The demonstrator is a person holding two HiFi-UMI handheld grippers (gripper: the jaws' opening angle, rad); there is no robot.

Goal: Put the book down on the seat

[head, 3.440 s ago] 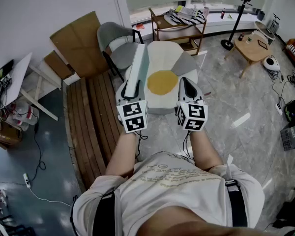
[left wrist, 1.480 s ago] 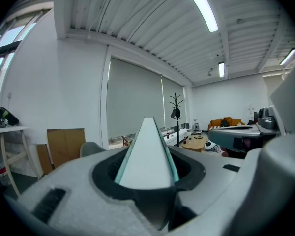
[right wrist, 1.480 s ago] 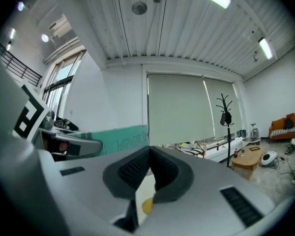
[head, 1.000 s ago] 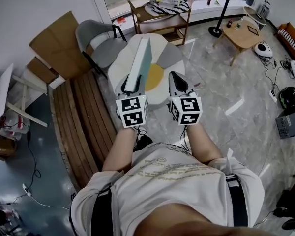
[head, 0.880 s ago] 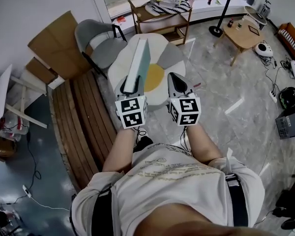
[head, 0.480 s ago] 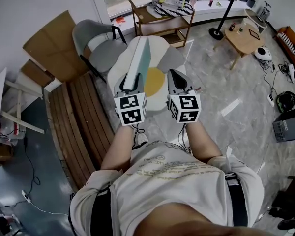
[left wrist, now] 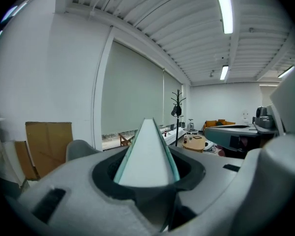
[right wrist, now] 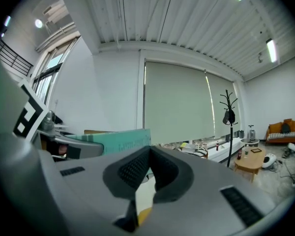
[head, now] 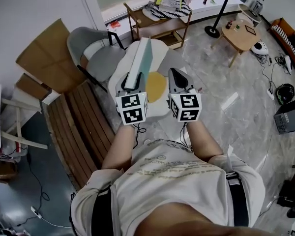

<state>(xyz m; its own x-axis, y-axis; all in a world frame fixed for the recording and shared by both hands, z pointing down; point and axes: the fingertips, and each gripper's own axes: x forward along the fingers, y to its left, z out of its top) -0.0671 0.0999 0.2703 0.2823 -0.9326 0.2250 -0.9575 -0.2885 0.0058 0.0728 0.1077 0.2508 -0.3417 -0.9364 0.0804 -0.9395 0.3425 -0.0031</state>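
Observation:
A thin book with a teal cover (head: 140,63) stands on its edge, clamped in my left gripper (head: 130,85). In the left gripper view its white page edge (left wrist: 146,154) runs straight out from between the jaws of the left gripper (left wrist: 146,183). Below and ahead lies the seat (head: 156,87), a white egg-shaped cushion with a yellow centre. The book hangs above the seat's left side. My right gripper (head: 177,76) hovers beside it over the seat, shut and empty. In the right gripper view the right gripper (right wrist: 146,176) shows nothing between its pads, and the teal book (right wrist: 120,141) is at its left.
A grey chair (head: 96,55) stands left of the seat, with cardboard sheets (head: 44,58) against the wall. A slatted wooden bench (head: 83,127) runs along the left. A wooden shelf (head: 160,21), a stand (head: 214,31) and a small wooden table (head: 241,36) are beyond.
The room has slid a little in the head view as the person shifts. Both grippers keep their pose, and the book stays upright in the left one.

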